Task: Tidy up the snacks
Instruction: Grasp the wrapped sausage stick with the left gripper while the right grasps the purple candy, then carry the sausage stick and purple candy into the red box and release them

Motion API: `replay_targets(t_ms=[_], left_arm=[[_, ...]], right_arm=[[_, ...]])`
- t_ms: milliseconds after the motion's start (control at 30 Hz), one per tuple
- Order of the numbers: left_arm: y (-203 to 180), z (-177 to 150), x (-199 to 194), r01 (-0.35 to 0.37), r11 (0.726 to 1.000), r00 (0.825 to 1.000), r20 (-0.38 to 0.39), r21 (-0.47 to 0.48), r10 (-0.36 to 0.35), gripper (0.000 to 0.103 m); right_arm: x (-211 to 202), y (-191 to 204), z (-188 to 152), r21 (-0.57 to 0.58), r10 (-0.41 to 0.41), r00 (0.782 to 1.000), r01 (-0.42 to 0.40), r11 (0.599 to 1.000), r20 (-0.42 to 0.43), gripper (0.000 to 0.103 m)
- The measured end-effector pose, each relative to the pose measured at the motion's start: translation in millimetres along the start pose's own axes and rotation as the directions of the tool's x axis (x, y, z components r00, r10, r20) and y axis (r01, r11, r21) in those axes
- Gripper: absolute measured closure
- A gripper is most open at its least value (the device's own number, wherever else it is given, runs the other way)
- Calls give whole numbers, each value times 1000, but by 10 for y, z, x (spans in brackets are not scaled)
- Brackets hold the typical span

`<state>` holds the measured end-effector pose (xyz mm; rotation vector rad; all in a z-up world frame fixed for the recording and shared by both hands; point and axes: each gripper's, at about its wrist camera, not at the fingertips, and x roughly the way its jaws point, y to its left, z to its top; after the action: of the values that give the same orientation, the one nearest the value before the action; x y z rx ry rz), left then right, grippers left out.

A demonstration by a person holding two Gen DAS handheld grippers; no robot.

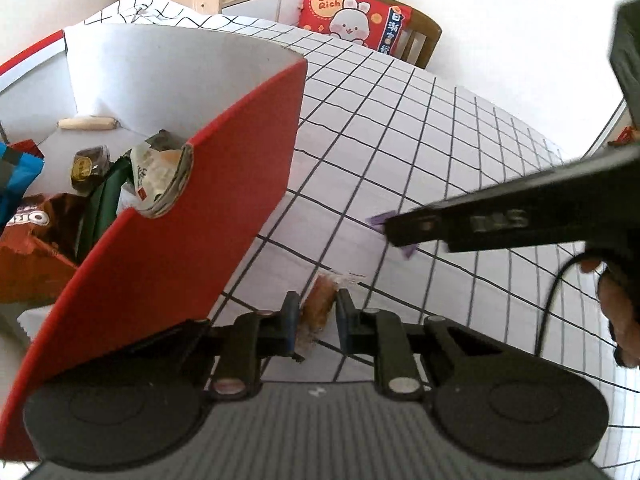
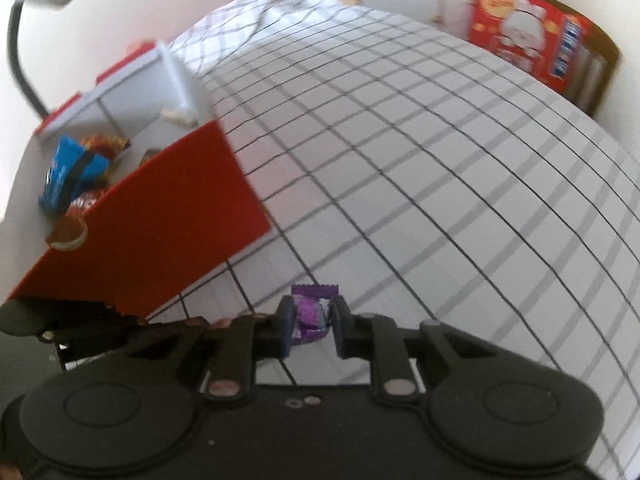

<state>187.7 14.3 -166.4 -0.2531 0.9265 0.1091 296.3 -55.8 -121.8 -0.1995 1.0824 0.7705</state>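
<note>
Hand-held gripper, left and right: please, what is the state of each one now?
Left hand-held gripper: closed on the brown snack in clear wrapper.
Right hand-held gripper: closed on the purple candy.

Right gripper low in frame, jaws closed on a purple wrapper, crinkled, top edge sticking up past the pads. Counter under a white cloth with dark grid lines. Red box to the left, white inside, just beside the gripper. In the box: blue packet, red-gold wrappers, a pale piece at the far wall. Round brown snack at the notch in the front wall. Red cushion on a chair, far right. Picture blurred.
</note>
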Motion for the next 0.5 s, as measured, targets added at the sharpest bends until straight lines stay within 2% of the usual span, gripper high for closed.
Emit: replay_targets(t_ms=[167,500], left_arm=[[-25,-26,-213,35,999,999,-8,-18,-35,85],[-110,37,-851,90,995,996,28,-46,-89,85]], right_arm=[[-342,-66,-235,84,-1,998,-4,996,56,86],[-1055,167,-491,137,-23,986,0,991,163,86]])
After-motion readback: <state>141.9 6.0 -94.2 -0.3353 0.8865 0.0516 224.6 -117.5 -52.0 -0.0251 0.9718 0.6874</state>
